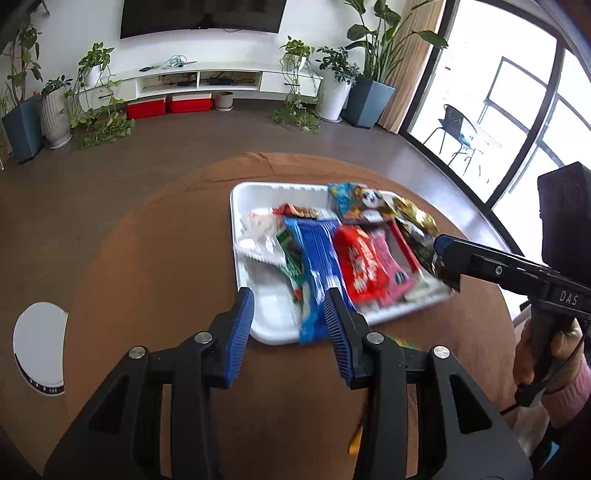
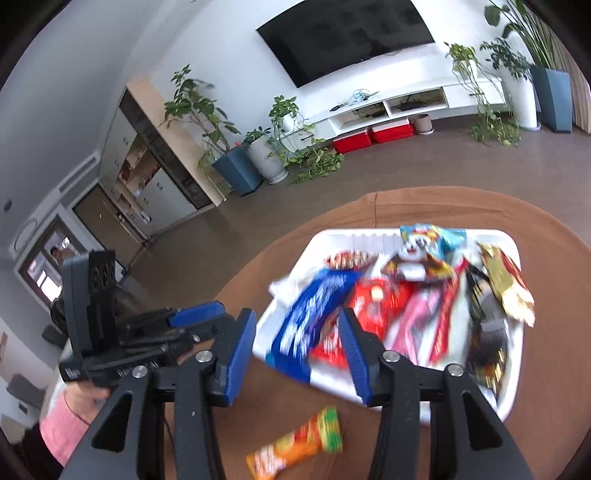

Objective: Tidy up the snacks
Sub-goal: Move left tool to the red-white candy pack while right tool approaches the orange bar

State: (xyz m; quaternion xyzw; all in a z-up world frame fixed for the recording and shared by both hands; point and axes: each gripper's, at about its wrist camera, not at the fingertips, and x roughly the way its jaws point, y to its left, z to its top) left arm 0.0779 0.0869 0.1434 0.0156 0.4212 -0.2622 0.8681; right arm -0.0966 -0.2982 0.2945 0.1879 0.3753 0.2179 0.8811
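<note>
Much of what I see is blurred, so I cannot read any label on the snack packets (image 1: 332, 254), and in the left wrist view my own fingers hide the near end of the blue packet (image 1: 314, 266). The white tray (image 1: 269, 314) holds the packets in a loose pile — blue, red, pink, a panda one at the far rim, a gold and black one at the right side. The blue packet hangs over the near rim of the tray. One orange and green packet (image 2: 295, 443) lies alone on the table, just beside the tray on the near side; the left wrist view shows only a small piece of it. My left gripper (image 1: 290, 332) is released, its jaws apart with nothing pressed between them, and my right gripper (image 2: 297, 354) is released too, hovering over the near edge of the tray and holding nothing. The round table (image 1: 147, 258) wears a brown cloth. Behind it there is a dark floor, a white low cabinet (image 1: 199, 81) under a wall television (image 1: 203, 16), many potted plants, and bright glass doors at the right.
</note>
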